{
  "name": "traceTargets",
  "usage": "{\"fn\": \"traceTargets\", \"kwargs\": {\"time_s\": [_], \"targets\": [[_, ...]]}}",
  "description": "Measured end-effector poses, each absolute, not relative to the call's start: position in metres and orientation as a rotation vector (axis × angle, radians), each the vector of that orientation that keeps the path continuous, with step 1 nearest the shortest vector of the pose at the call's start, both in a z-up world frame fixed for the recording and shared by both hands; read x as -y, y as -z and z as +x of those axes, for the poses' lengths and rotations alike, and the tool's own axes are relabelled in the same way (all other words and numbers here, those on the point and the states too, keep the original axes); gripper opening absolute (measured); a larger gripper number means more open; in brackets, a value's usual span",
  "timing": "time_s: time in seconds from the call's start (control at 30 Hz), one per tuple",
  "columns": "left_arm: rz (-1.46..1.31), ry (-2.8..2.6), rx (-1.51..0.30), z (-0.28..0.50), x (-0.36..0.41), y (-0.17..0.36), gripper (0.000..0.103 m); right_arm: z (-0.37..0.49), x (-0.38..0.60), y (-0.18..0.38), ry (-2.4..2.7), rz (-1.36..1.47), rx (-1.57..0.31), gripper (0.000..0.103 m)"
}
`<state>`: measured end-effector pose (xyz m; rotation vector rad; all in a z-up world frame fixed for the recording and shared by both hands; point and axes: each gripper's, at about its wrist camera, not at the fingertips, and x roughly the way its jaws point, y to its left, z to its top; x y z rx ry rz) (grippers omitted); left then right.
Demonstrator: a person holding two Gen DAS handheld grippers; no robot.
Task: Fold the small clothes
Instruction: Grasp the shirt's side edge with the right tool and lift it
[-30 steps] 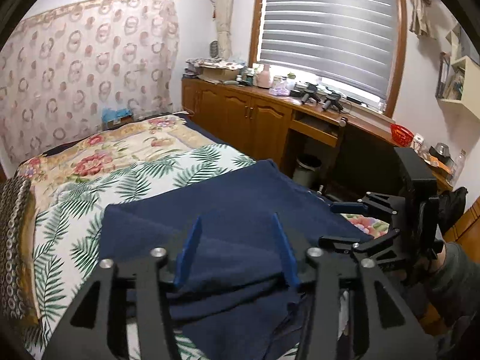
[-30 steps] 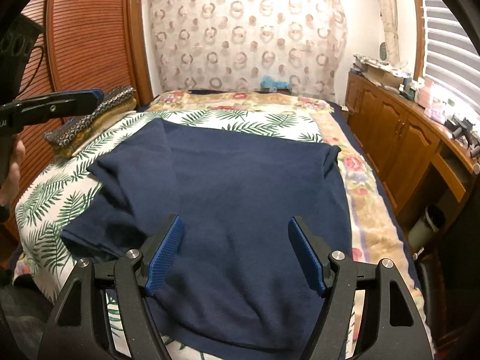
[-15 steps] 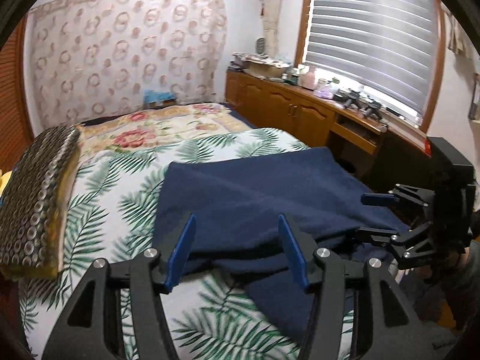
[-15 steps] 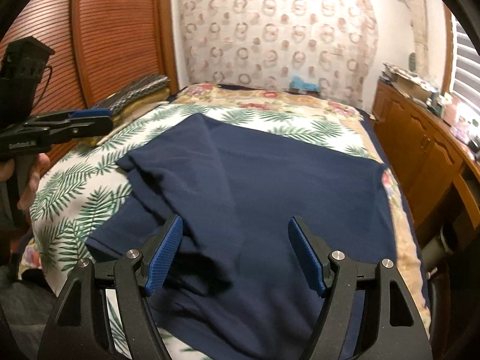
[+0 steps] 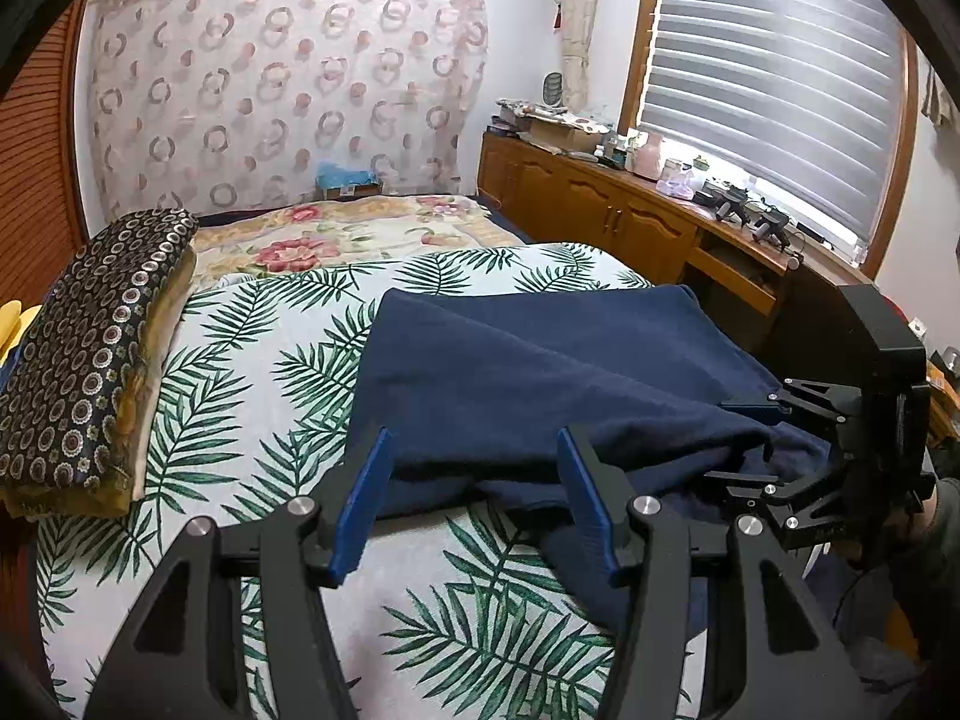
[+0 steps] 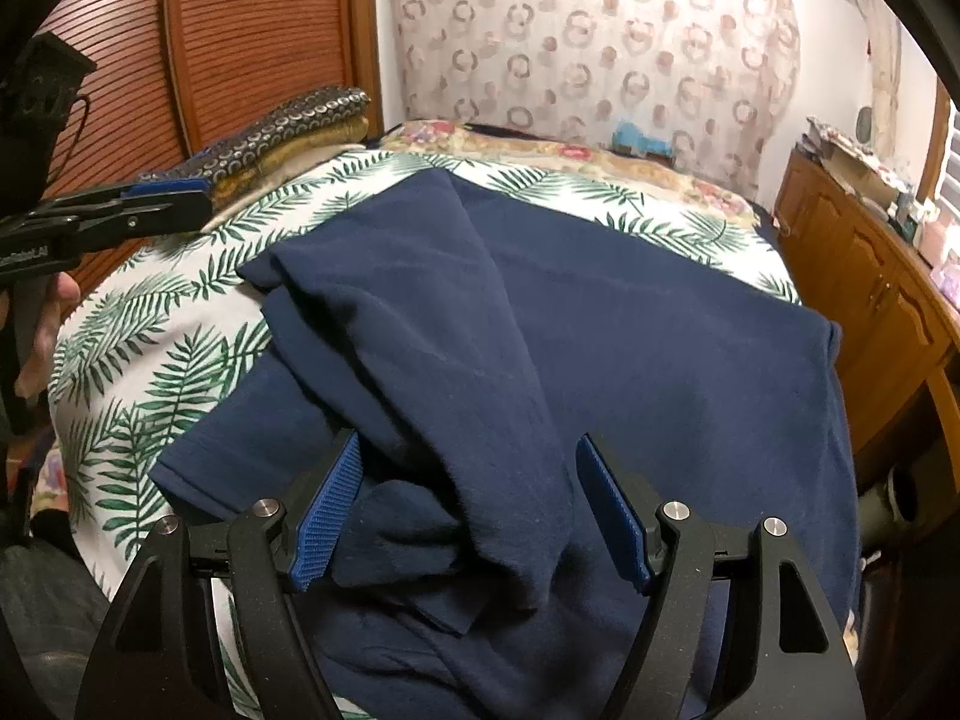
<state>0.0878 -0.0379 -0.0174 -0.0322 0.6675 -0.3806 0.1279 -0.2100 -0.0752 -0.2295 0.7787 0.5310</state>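
Observation:
A navy blue garment (image 6: 600,330) lies spread on the leaf-print bedspread (image 5: 252,372), one side folded over itself with a bunched flap near me. It also shows in the left wrist view (image 5: 540,378). My left gripper (image 5: 474,504) is open and empty, over the bedspread just short of the garment's near edge. My right gripper (image 6: 468,516) is open, low over the bunched fold, with cloth lying between the jaws. The right gripper also shows in the left wrist view (image 5: 756,438), at the garment's right edge. The left gripper shows at the left of the right wrist view (image 6: 168,198).
A folded dark patterned blanket (image 5: 90,336) lies along the bed's left side. A wooden cabinet (image 5: 600,222) with clutter on top runs under the window on the right. A patterned curtain (image 5: 270,90) hangs behind the bed. A slatted wooden wardrobe (image 6: 252,42) stands at left.
My left gripper has drawn back off the garment to its left edge and turned left. My right gripper has moved lower and closer over the folded part. Both stay open.

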Motion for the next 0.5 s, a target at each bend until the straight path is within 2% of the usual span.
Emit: {"fn": "traceTargets", "kwargs": {"time_s": [0.1, 0.17, 0.23, 0.27, 0.3, 0.33, 0.5], "targets": [[-0.034, 0.38, -0.67, 0.088, 0.038, 0.019, 0.056, 0.13, 0.212, 0.079, -0.541, -0.216, -0.793, 0.07], [-0.034, 0.38, -0.671, 0.087, 0.038, 0.02, 0.056, 0.13, 0.211, 0.079, -0.554, -0.207, -0.798, 0.06], [-0.033, 0.381, -0.672, 0.087, 0.039, 0.02, 0.056, 0.13, 0.211, 0.08, -0.582, -0.202, -0.802, 0.032], [-0.033, 0.381, -0.671, 0.087, 0.039, 0.02, 0.056, 0.129, 0.211, 0.079, -0.581, -0.203, -0.797, 0.028], [-0.032, 0.381, -0.671, 0.087, 0.039, 0.02, 0.056, 0.128, 0.212, 0.078, -0.576, -0.204, -0.79, 0.019], [-0.032, 0.38, -0.67, 0.087, 0.039, 0.021, 0.056, 0.127, 0.213, 0.076, -0.569, -0.2, -0.783, 0.015], [-0.033, 0.38, -0.668, 0.087, 0.04, 0.021, 0.056, 0.114, 0.22, 0.05, -0.565, -0.147, -0.679, 0.011]]}}
